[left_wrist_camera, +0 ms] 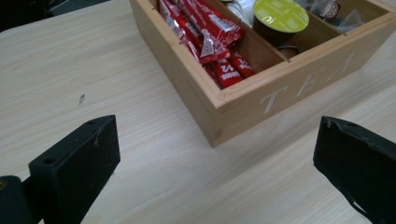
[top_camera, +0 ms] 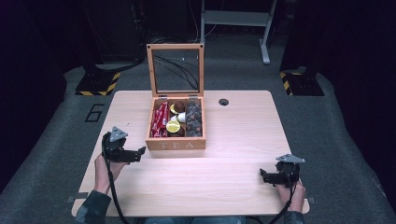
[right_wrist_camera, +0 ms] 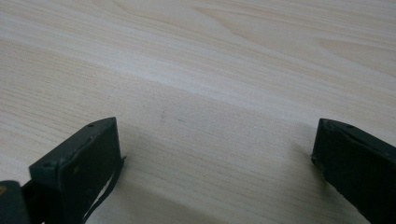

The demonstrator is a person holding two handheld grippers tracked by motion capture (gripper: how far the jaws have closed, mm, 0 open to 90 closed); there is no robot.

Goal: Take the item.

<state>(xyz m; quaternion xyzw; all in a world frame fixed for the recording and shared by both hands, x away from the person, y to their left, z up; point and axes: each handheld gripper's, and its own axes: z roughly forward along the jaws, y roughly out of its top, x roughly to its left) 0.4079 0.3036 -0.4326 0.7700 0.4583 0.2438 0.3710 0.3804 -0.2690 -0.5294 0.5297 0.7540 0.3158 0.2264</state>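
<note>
Currently left gripper (top_camera: 136, 154) sits on the left part of the table (top_camera: 224, 186), held by the left hand (top_camera: 103, 170), jaws wide apart and holding nothing. Just to its right is the wooden tea box (top_camera: 175, 143), lid (top_camera: 175, 70) standing upright and open at the back. In the left gripper view the box's near corner (left_wrist_camera: 215, 133) lies ahead of the jaws, between them but apart from both, not touched; "TEA" lettering on the front wall. Left compartment holds red wrapped bars (left_wrist_camera: 210, 37); middle compartment has a pod with yellow-green lid (left_wrist_camera: 280, 15); right compartment holds dark grey sachets (top_camera: 194, 119). Farther right, a small round hole (top_camera: 223, 101) in the table top near the back edge. Right gripper (top_camera: 264, 176) is at the table's right front, held by the right hand (top_camera: 292, 193), well apart from the box. Right gripper view: jaws spread wide, bare wood grain between them, nothing clamped.
</note>
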